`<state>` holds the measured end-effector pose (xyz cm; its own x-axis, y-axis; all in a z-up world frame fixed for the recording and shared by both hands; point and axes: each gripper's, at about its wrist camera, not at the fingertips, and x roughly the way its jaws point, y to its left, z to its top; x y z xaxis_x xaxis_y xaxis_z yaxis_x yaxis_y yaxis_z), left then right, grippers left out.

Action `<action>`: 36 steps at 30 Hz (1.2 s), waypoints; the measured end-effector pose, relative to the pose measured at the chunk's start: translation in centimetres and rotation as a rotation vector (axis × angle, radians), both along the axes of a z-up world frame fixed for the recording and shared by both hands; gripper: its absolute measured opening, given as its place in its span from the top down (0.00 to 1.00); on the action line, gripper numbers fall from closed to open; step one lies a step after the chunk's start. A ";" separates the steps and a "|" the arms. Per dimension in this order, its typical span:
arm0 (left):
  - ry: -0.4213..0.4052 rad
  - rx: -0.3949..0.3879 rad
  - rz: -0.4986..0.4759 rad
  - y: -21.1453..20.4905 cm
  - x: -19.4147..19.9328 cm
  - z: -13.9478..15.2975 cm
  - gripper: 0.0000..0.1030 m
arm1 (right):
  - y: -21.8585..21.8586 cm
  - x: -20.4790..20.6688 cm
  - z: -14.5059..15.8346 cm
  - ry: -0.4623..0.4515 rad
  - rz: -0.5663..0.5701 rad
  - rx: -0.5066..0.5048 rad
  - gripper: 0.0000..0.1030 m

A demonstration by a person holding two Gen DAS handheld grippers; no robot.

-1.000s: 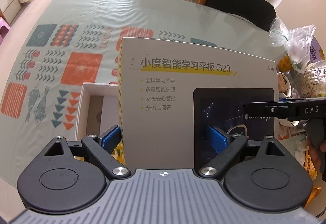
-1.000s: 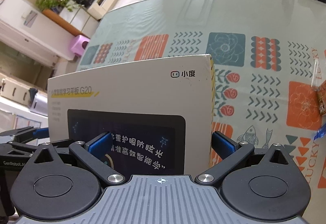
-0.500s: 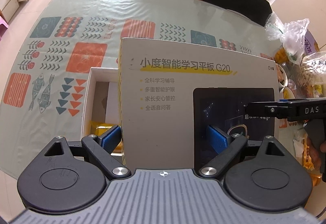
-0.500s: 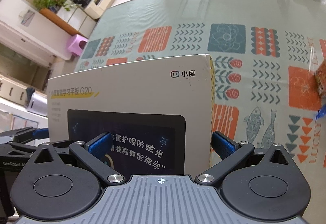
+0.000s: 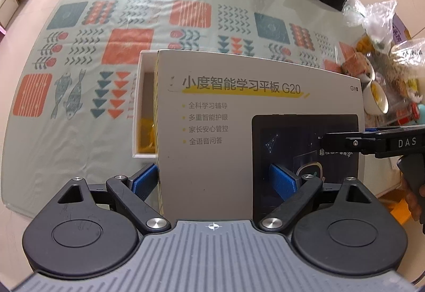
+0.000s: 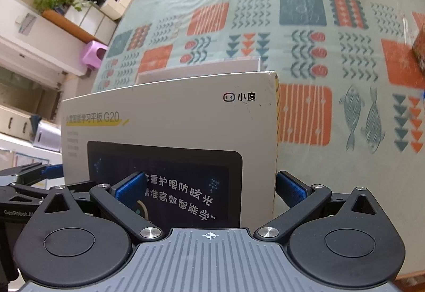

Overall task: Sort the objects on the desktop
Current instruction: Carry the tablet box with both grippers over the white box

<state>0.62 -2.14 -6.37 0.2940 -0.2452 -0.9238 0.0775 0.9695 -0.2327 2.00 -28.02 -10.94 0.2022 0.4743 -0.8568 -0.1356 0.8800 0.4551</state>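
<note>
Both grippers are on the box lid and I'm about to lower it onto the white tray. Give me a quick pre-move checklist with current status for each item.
1. Left gripper clamped on the lid: ok, blue pads sit on both faces of its left edge.
2. Right gripper clamped on the lid's other edge: ok, pads on both faces.
3. Lid over the white tray: not ok, the tray's left strip sticks out beyond the lid.
4. Tray contents below the rim: cannot tell; yellow packaging shows inside, but the lid hides most of the tray.
5. Lid level: cannot tell from wrist views.
6. Clutter on the right (plastic bags, bowl) apart from the lid: ok.
</note>
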 end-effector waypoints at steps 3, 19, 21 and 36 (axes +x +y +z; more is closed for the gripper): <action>0.010 0.001 0.002 0.9 -0.9 -0.4 0.00 | 0.8 -0.8 -0.4 0.013 0.002 0.000 0.00; 0.045 0.005 -0.021 3.6 -4.4 -1.8 0.00 | 3.5 -4.6 -1.6 0.039 -0.022 0.001 0.00; 0.060 0.003 -0.027 3.9 -4.8 -2.3 0.00 | 3.7 -5.2 -1.9 0.046 -0.027 -0.003 0.00; 0.171 -0.018 -0.060 5.2 -6.7 -5.9 0.00 | 5.6 -7.6 -4.7 0.123 -0.015 -0.049 0.00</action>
